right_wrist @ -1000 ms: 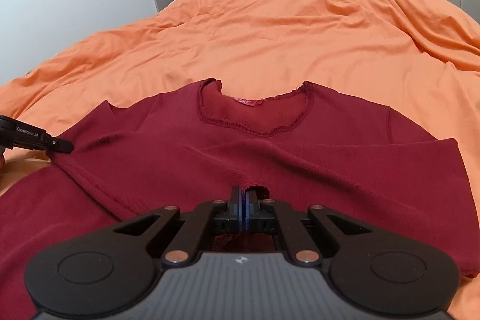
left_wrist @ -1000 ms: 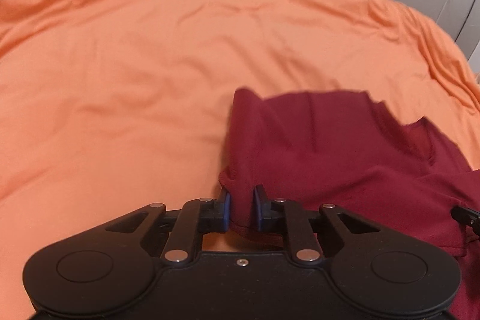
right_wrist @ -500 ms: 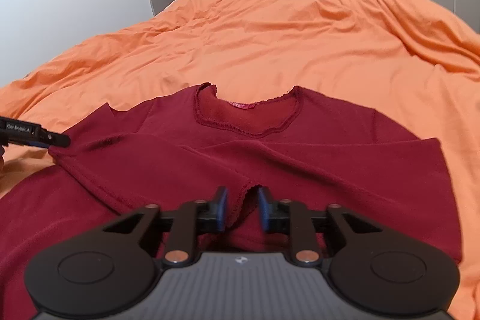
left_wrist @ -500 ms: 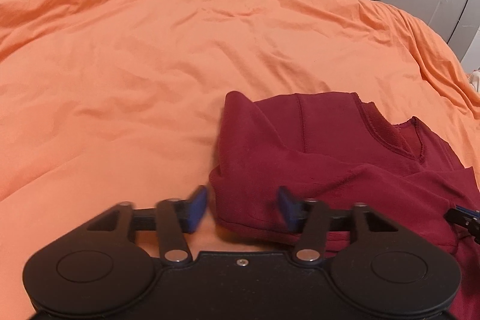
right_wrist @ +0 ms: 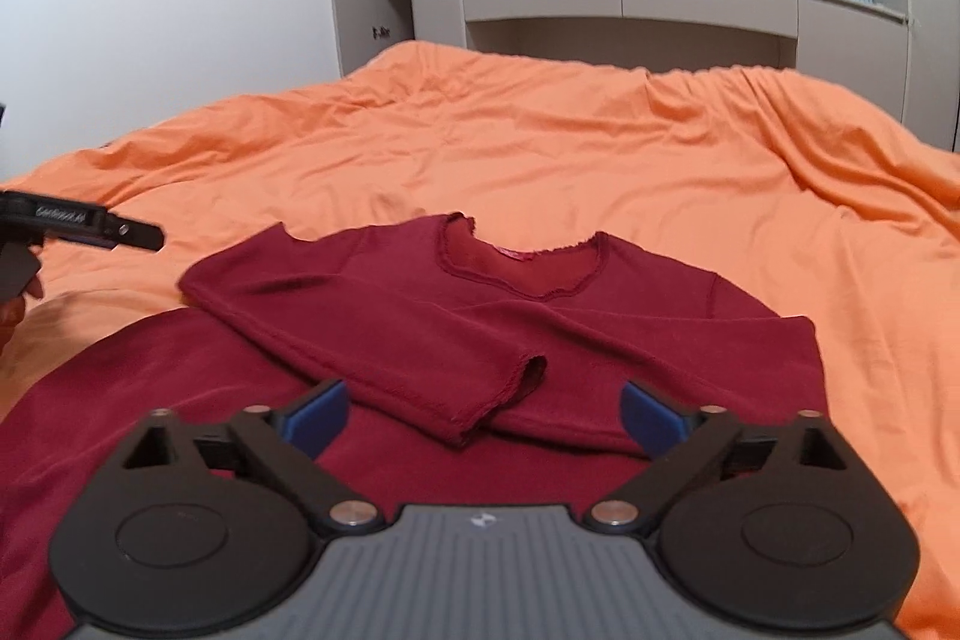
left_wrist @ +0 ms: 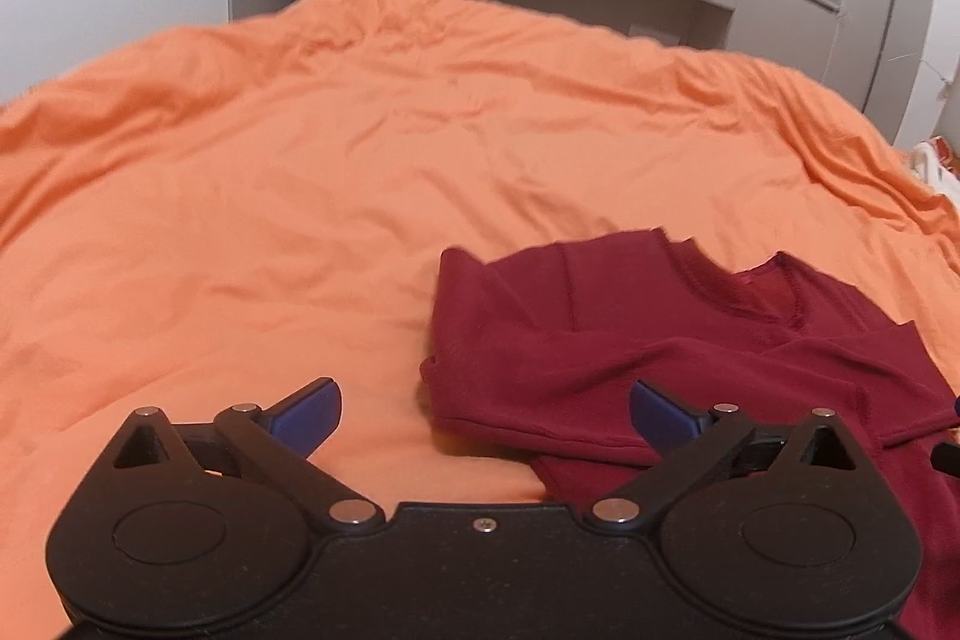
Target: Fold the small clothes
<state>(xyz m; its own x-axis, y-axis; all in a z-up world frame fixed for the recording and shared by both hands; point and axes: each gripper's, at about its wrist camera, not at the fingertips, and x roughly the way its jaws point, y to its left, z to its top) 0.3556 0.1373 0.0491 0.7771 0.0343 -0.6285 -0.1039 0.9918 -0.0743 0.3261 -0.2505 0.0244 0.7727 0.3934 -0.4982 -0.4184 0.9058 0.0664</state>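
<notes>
Right wrist view: your right gripper (right_wrist: 483,415) has let go of the dark red long-sleeved knit top (right_wrist: 498,316); fingers wide apart. Left gripper (left_wrist: 483,415) released too. Sleeve now lies folded across the chest on the orange bedsheet (right_wrist: 600,148); next fold can start.

Bare bedspread (left_wrist: 300,196) beyond shirt (left_wrist: 630,340)

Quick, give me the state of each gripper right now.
Left gripper: open, holding nothing, beside the red shirt.
Right gripper: open, holding nothing, over the shirt's folded sleeve.
</notes>
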